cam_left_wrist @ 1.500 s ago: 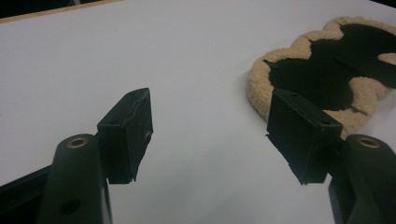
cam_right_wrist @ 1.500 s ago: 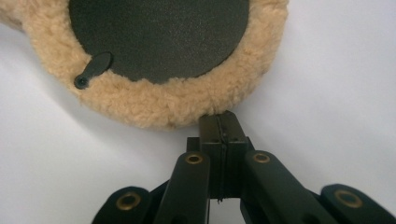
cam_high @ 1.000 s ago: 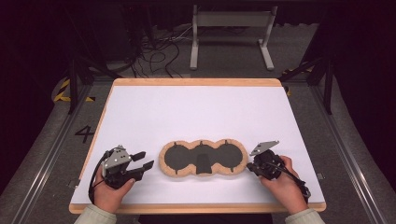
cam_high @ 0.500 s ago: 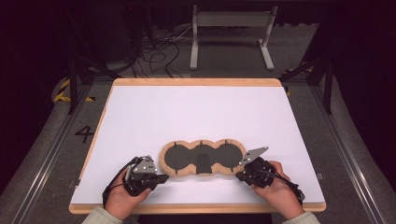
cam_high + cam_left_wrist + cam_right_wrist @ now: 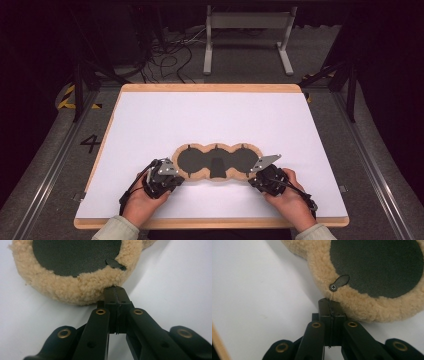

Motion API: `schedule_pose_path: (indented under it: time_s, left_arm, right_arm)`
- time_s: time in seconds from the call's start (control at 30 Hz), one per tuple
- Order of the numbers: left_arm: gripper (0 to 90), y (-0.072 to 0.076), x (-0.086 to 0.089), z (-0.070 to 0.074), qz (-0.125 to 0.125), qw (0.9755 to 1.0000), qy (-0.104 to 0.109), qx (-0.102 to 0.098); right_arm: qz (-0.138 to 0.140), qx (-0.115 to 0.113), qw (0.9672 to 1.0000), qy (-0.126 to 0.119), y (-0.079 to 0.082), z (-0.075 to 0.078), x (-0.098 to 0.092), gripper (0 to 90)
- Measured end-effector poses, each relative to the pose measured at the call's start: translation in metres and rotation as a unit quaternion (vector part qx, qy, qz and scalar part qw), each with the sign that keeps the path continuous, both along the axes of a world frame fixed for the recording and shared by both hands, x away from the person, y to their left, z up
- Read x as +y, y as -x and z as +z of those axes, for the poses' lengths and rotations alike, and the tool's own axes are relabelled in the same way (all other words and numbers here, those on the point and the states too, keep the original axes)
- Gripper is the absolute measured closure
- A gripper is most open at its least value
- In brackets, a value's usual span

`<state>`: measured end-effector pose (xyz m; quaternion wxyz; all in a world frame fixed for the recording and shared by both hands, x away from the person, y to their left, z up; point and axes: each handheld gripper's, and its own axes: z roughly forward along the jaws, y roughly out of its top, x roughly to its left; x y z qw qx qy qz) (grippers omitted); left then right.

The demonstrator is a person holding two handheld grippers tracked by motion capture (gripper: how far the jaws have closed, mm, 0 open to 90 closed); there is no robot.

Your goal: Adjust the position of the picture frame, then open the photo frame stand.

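A three-lobed frame (image 5: 216, 150) lies face down on the white table, with a tan fleece border and black backing panels. My left gripper (image 5: 176, 179) sits at its left end, jaws shut, with the tips (image 5: 115, 288) touching the fleece edge (image 5: 75, 290) just below a small black turn tab (image 5: 115, 264). My right gripper (image 5: 253, 180) mirrors it at the right end. Its jaws are shut and its tips (image 5: 329, 301) rest against the fleece (image 5: 367, 307) under a screwed tab (image 5: 339, 282). Nothing shows between either pair of jaws.
The white table top (image 5: 210, 115) has a wooden rim (image 5: 210, 88). Beyond the far edge stand a metal stand (image 5: 247, 35) and loose cables (image 5: 170, 50) on the floor. A black easel flap (image 5: 218, 167) lies on the frame's middle panel.
Both hands have moved inward to the ends of the frame. The left gripper's jaws, spread apart a second ago, are now together at the fleece edge.
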<state>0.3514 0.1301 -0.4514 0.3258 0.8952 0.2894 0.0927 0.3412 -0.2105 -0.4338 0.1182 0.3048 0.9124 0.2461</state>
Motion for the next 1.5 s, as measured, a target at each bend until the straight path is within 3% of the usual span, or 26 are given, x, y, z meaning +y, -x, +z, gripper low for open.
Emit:
schedule_pose_path:
  time_s: [0.1, 0.23, 0.33, 0.43, 0.63, 0.83, 0.9, 1.03, 1.27, 1.3, 1.4, 1.43, 1.5]
  left_arm:
    - [89.9, -0.010, -0.005, -0.003, 0.005, 1.0000, 0.003, 0.002]
    - [86.8, -0.009, -0.004, -0.002, 0.006, 0.9999, 0.008, 0.002]
    - [82.4, -0.007, -0.002, 0.003, -0.004, 0.9993, 0.035, 0.012]
    - [80.2, -0.005, -0.002, 0.005, -0.008, 0.9989, 0.043, 0.016]
    - [74.9, 0.001, 0.002, 0.018, -0.019, 0.9975, 0.068, 0.001]
    - [69.6, 0.003, 0.010, 0.024, -0.006, 0.9954, 0.095, -0.011]
    - [57.3, 0.005, 0.015, 0.025, 0.010, 0.9932, 0.110, -0.035]
    - [54.8, 0.007, 0.027, 0.026, 0.026, 0.9887, 0.134, -0.062]
    - [51.1, 0.009, 0.040, 0.026, 0.047, 0.9827, 0.165, -0.070]
    - [50.2, 0.010, 0.043, 0.027, 0.052, 0.9808, 0.173, -0.074]
    - [46.6, 0.010, 0.052, 0.027, 0.063, 0.9706, 0.217, -0.084]
    - [46.2, 0.010, 0.054, 0.026, 0.069, 0.9683, 0.225, -0.084]
    - [44.8, 0.009, 0.058, 0.024, 0.074, 0.9665, 0.233, -0.078]
  right_arm:
    - [-0.015, -0.015, 0.9998, 0.003, -0.011, -0.001, 0.001, 90.0]
    - [-0.019, -0.011, 0.9998, -0.003, -0.013, -0.002, 0.002, 90.0]
    - [-0.011, -0.009, 0.9998, -0.012, -0.009, 0.000, 0.003, 88.9]
    - [-0.009, -0.008, 0.9997, -0.021, -0.007, 0.003, 0.003, 88.3]
    - [0.005, -0.017, 0.9985, -0.052, 0.000, 0.014, 0.003, 88.0]
    - [0.016, -0.023, 0.9972, -0.069, 0.004, 0.018, 0.007, 88.3]
    - [0.017, -0.024, 0.9966, -0.077, 0.004, 0.020, 0.009, 88.8]
    - [0.023, -0.028, 0.9949, -0.094, 0.003, 0.022, 0.011, 89.1]
    - [0.036, -0.020, 0.9928, -0.113, -0.004, 0.018, 0.018, 89.4]
    - [0.037, -0.017, 0.9924, -0.116, -0.005, 0.018, 0.019, 89.4]
    - [0.044, -0.008, 0.9915, -0.123, -0.009, 0.014, 0.023, 89.5]
    - [0.044, -0.006, 0.9918, -0.120, -0.010, 0.012, 0.024, 89.6]
    - [0.046, -0.003, 0.9921, -0.117, -0.012, 0.009, 0.027, 89.7]
